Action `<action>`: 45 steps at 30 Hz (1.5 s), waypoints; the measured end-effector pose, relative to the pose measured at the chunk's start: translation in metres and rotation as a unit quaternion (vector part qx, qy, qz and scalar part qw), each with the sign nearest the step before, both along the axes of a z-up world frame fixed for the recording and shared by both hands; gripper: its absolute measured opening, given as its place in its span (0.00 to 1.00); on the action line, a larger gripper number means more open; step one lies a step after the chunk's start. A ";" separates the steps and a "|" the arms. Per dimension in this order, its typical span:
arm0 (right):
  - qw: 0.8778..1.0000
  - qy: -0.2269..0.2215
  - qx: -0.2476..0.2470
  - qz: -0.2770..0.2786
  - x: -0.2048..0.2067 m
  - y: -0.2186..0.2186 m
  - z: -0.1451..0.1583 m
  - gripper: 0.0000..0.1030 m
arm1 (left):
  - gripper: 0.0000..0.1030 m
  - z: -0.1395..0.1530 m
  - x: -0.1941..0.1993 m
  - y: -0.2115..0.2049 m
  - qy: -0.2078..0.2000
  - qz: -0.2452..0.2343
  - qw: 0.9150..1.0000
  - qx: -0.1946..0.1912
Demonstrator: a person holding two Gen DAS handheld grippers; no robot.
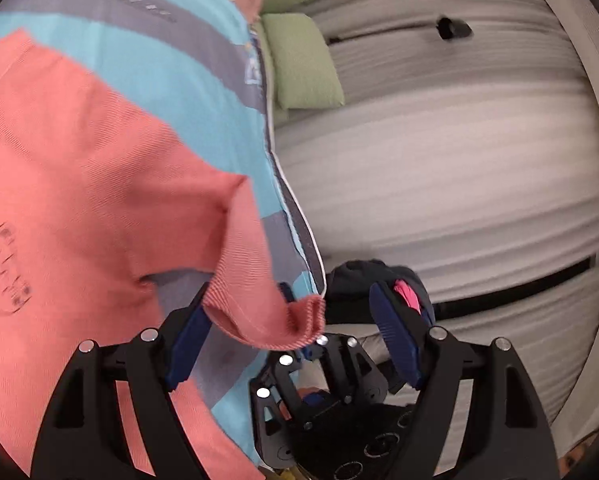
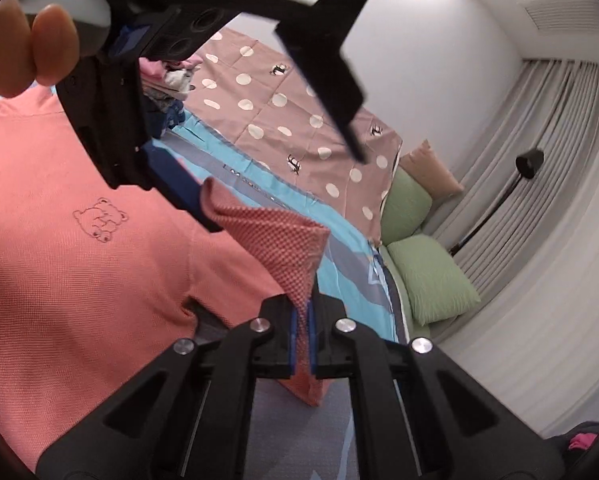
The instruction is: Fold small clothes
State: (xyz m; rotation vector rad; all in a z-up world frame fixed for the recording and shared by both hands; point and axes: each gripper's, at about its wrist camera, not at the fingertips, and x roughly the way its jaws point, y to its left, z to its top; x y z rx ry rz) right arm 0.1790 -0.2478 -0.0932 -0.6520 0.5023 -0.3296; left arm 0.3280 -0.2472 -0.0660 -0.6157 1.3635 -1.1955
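A small coral-pink shirt point(image 1: 71, 168) with a bear outline point(image 2: 99, 220) lies spread on a bed with a blue and grey striped cover point(image 1: 171, 72). One sleeve point(image 1: 259, 280) is lifted off the bed. My right gripper point(image 2: 302, 344) is shut on that sleeve's cuff point(image 2: 295, 264). My left gripper point(image 1: 295, 332) is open, with the sleeve hanging between its blue pads point(image 1: 395, 336). The left gripper also shows in the right wrist view point(image 2: 179, 188), at the sleeve's other end.
A brown polka-dot blanket point(image 2: 283, 120) and a heap of other clothes point(image 2: 171, 92) lie farther up the bed. Green pillows point(image 2: 431, 280) rest at the bed's edge. Grey curtains point(image 2: 539, 240) and a black floor lamp point(image 2: 527, 164) stand beyond. A dark garment with pink point(image 1: 379, 280) lies beside the bed.
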 end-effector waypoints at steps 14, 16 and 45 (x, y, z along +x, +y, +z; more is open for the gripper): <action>0.998 -0.001 -0.067 0.018 -0.005 0.035 -0.020 0.11 | 0.03 -0.016 -0.004 0.016 0.009 0.025 0.999 -0.019; 0.997 -0.007 -0.072 0.029 -0.011 0.041 -0.021 0.35 | 0.03 -0.007 -0.005 0.016 -0.011 0.018 0.999 -0.024; 0.985 -0.131 -0.065 0.089 0.018 0.157 0.047 0.02 | 0.03 0.094 0.026 0.113 -0.136 0.058 0.987 -0.063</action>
